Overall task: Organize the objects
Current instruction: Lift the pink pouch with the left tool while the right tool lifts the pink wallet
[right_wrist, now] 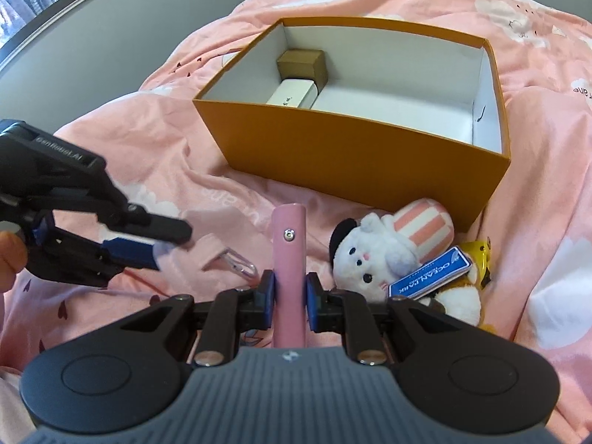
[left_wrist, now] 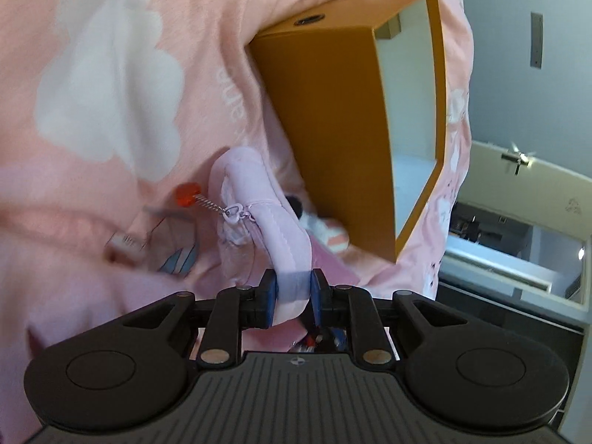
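While the left gripper (left_wrist: 292,290) pinches the soft lilac pouch (left_wrist: 255,214) by its limp edge over the bed (left_wrist: 92,74), right jaws clamp a stiff pink bar (right_wrist: 289,255) — light, easy for the orange box (right_wrist: 351,159).

An orange box (right_wrist: 355,159), open-topped and white inside, is set on the bedding. A small brown carton (right_wrist: 301,63) and a white oblong package (right_wrist: 292,96) are seen in its far-left corner, touching. Just beside the box's near-right corner a white plush toy (right_wrist: 373,255) with a pink-striped hat is lying; a blue tag (right_wrist: 429,272) rests against it. A pale pink fabric pouch (left_wrist: 255,199) with zip charm is held raised. A pink rigid strip (right_wrist: 288,259) is held pointing boxward.
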A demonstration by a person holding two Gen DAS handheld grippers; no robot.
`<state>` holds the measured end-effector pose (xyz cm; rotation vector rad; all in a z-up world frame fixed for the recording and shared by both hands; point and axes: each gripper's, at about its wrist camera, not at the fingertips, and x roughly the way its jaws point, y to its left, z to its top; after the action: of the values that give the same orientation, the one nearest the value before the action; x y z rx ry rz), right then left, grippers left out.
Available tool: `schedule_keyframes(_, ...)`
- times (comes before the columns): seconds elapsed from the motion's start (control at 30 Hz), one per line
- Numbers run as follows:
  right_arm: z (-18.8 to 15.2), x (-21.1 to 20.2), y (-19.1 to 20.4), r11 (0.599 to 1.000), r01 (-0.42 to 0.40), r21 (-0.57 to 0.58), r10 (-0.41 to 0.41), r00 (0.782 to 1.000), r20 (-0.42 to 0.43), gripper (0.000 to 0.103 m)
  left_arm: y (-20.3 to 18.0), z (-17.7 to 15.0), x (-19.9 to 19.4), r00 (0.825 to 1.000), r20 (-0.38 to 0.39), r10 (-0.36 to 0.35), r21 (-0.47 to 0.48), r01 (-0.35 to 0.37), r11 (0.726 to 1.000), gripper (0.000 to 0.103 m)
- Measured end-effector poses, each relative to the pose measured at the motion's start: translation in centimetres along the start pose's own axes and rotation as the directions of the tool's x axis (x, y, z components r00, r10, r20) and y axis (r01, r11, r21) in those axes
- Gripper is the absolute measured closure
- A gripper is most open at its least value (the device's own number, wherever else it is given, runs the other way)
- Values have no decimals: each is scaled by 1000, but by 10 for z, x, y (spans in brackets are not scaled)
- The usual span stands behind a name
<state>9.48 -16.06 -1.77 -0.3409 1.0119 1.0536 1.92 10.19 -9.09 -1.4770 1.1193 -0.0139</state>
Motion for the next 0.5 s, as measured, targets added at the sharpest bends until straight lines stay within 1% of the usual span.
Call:
schedule_keyframes(0.2,9,4,-4,998,68,-16,-67,997,34,85,-12,16,21,998,22,-52,-1,53,999,80)
schedule_keyframes(0.3,13,4,-8,995,96,-14,-95,994,51,85,-24,22,31,997,34,-67,31,65,997,80)
schedule_keyframes(0.33,14,4,-9,994,104,-14,-103,993,55,85,-29,24,34,997,40,-59,57,56,997,78)
schedule_keyframes(0.37,14,4,-10,994,112,-13,-111,992,60,85,-35,24,35,998,43,-47,91,43,995,73)
schedule_keyframes(0.4,15,4,-11,993,121,-13,-120,991,64,85,-41,24,35,998,51,-30,126,23,992,72)
schedule_keyframes(0.47,17,4,-15,992,123,-2,-123,990,69,85,-51,24,29,998,67,-1,208,-13,978,65)
schedule_keyframes(0.5,17,4,-16,993,120,8,-120,990,71,85,-56,22,28,997,70,13,257,-31,966,63)
